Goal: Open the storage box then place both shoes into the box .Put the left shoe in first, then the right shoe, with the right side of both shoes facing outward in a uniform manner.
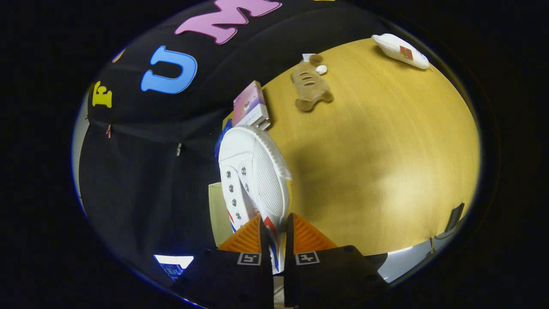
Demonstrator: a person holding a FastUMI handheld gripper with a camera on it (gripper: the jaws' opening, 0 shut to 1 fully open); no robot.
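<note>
Gripper [277, 234] fingers are drawn narrow and, as I read it from my station, both press the heel end of the white shoe [253, 180], which is clamped between them. From the shoe as landmark: its toe points away from the fingers, a pink-and-white box [251, 105] sits just past the toe, a brown plush toy [309, 86] lies further out on the wooden table [386, 163], and a white packet [401, 51] rests well apart.

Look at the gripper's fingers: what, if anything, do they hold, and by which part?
The gripper is shut on the white shoe, both fingers pinching the side wall near its heel end, with the toe pointing away beyond the fingers, above the wooden table.
</note>
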